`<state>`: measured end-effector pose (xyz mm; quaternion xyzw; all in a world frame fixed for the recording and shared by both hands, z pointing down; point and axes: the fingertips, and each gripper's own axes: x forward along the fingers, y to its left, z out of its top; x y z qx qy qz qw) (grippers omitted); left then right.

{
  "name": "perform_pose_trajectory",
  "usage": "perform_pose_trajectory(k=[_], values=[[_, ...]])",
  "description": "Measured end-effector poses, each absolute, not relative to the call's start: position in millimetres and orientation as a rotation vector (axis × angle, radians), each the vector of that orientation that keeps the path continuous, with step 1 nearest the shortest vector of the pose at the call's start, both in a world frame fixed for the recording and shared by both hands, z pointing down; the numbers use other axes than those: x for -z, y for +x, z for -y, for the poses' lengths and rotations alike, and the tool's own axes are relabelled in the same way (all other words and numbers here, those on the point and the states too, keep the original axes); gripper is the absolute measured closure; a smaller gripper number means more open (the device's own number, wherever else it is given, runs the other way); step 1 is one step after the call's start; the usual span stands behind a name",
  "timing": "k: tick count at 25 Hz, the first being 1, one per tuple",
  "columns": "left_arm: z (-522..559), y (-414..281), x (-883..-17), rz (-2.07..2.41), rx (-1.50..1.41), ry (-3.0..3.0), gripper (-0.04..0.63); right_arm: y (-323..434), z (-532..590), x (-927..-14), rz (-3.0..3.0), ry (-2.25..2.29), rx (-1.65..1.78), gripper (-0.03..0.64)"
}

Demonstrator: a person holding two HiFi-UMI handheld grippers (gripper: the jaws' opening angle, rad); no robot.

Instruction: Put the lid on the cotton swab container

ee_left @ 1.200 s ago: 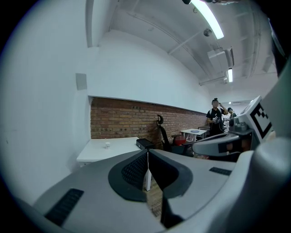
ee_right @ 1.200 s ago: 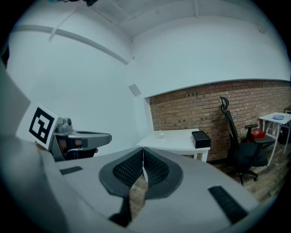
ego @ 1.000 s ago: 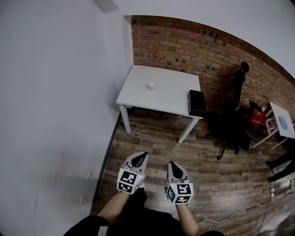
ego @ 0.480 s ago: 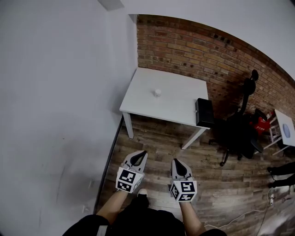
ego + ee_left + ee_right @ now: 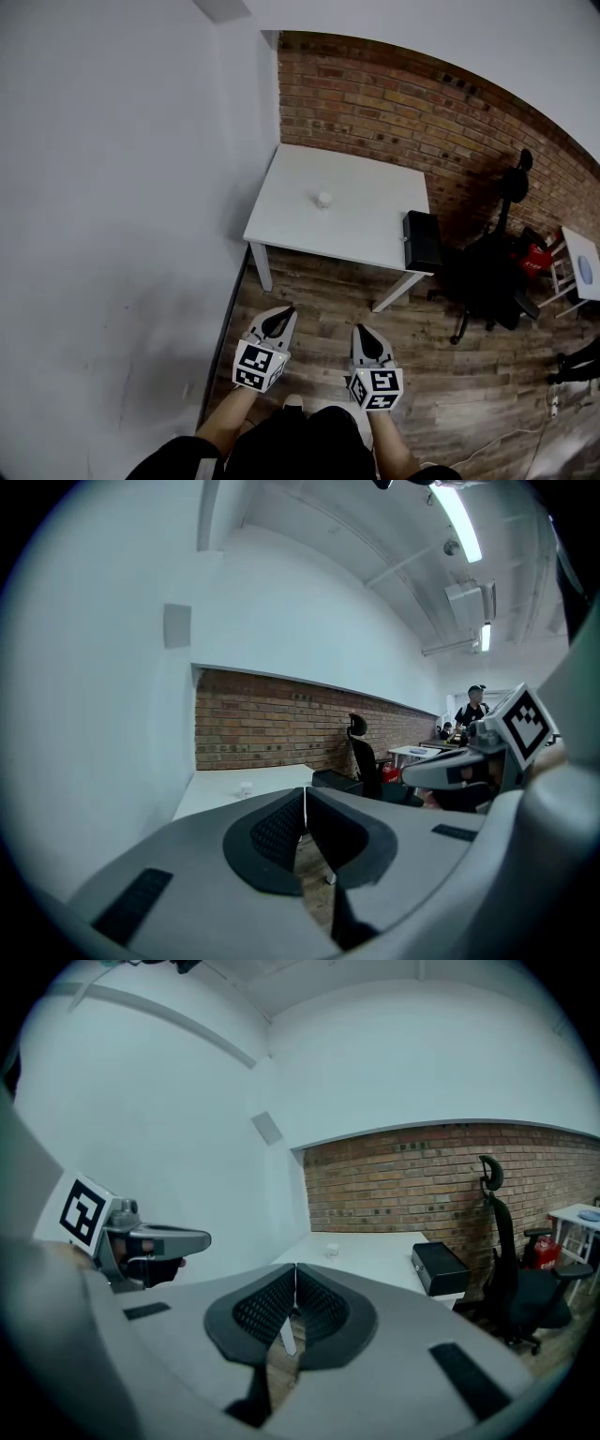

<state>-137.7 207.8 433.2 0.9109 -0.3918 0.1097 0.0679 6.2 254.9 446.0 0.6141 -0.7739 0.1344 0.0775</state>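
A small white cotton swab container (image 5: 323,199) stands near the middle of a white table (image 5: 281,211) against the brick wall; it also shows as a tiny white object (image 5: 246,787) in the left gripper view and as a small white object (image 5: 332,1251) in the right gripper view. I cannot make out its lid apart from it at this distance. My left gripper (image 5: 279,319) and right gripper (image 5: 365,336) hang side by side over the wooden floor, well short of the table. Both have their jaws shut with nothing between them.
A black box (image 5: 422,241) sits at the table's right edge. A black office chair (image 5: 492,272) stands to the right by the brick wall (image 5: 394,103), with another white table (image 5: 581,262) and red items beyond. A white wall (image 5: 112,187) runs along the left.
The view has shifted closer to the table, which now sits slightly lower and nearer in the head view. Both grippers stay shut and side by side.
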Motion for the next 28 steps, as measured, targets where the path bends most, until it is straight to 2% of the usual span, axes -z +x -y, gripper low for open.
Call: perform_pose_trajectory(k=[11, 28], values=[[-165.5, -113.5, -452.5, 1.131, -0.384, 2.754, 0.58, 37.8, -219.4, -468.8, 2.277, 1.828, -0.44, 0.595], [-29.8, -50.5, -452.8, 1.279, -0.402, 2.663, 0.58, 109.4, -59.8, -470.7, 2.404, 1.719, -0.442, 0.595]])
